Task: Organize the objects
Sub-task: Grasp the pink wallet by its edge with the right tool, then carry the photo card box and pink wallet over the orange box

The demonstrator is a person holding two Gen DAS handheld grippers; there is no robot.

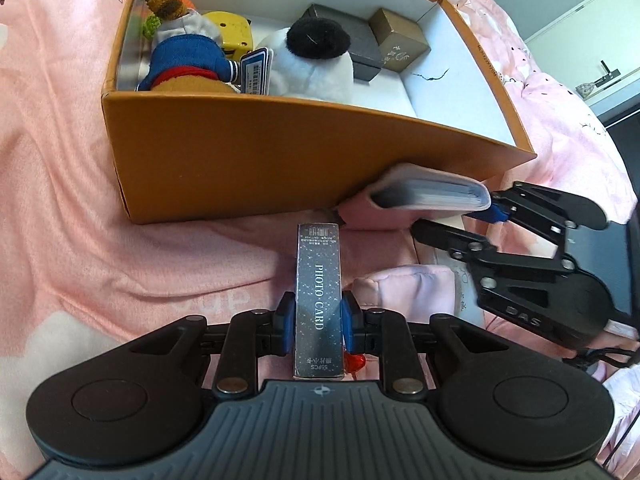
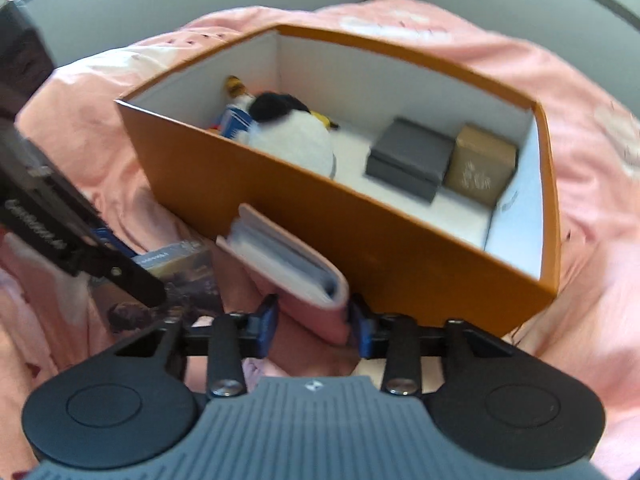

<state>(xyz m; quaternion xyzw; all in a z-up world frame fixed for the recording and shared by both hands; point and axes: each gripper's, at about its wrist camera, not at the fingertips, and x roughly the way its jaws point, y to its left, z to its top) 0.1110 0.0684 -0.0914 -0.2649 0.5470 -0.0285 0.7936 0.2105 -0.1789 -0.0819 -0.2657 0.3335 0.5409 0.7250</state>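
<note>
My left gripper (image 1: 318, 320) is shut on a dark glittery "PHOTO CARD" box (image 1: 319, 292), held lengthwise just in front of the orange box (image 1: 248, 152). My right gripper (image 2: 314, 324) is shut on a pink card album (image 2: 292, 264) with several sleeves, held against the orange box's (image 2: 360, 240) near wall; the album also shows in the left wrist view (image 1: 428, 194). The right gripper (image 1: 476, 216) shows at the right of the left view. The left gripper (image 2: 120, 276) and its photo card box (image 2: 176, 276) show at the left of the right view.
Inside the orange box lie plush toys (image 1: 188, 52), a white plush with a black top (image 1: 312, 56), a grey box (image 2: 412, 156) and a brown box (image 2: 482, 164). Everything rests on a rumpled pink bedspread (image 1: 60, 200). A wall and furniture stand beyond.
</note>
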